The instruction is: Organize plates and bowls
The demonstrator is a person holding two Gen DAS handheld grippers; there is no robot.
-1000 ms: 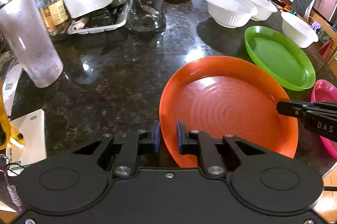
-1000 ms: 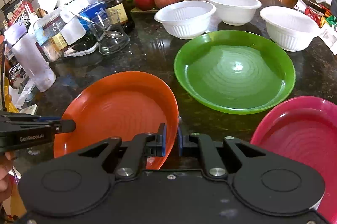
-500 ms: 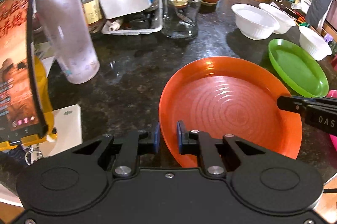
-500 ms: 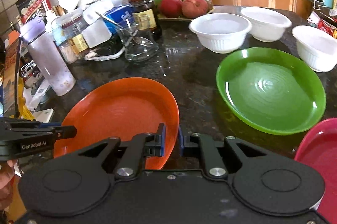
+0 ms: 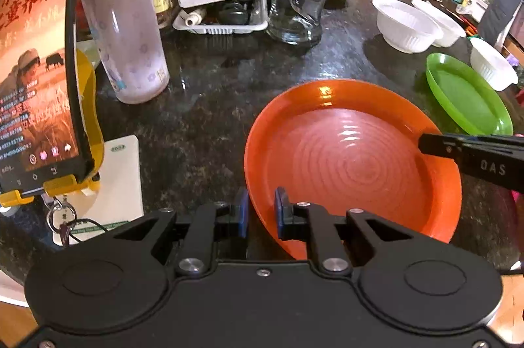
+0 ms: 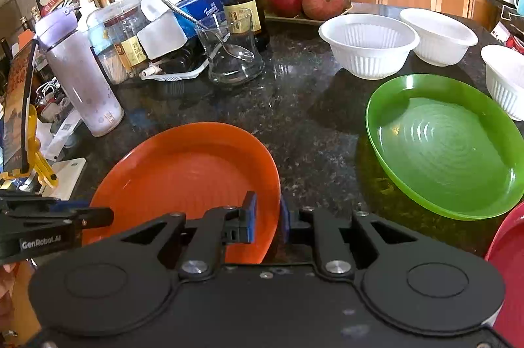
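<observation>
Nearest the cameras, at the front edge of the dark stone counter [image 6: 304, 125], the orange plate [image 5: 344, 158] is gripped from both sides at once. Its left rim is pinched between the narrow-set fingers of the left gripper [image 5: 261, 210], and its right rim is clasped in the same way by the right gripper [image 6: 267, 217], so neither gripper is nearer; the plate spans the gap between them. The plate is round, so no long axis need be reckoned with, but it appears slightly tilted, and whether its underside touches the counter cannot be told.

To the left, the phone on its yellow stand [image 5: 39, 79] and the lilac tumbler [image 5: 124, 30] stand close by, so little room is left on that side. To the right, bare counter lies between the orange plate and the green plate [image 6: 442, 148], which is judged the likely stacking partner; a rightward and forward carry would be called for. A red plate [image 6: 507, 266] is cut off at the right border, beside the green one.

Farther back, three white bowls [image 6: 368, 43] are set behind the green plate, apart from one another. The glass cup [image 6: 232, 53] and jars behind are best kept clear of.
</observation>
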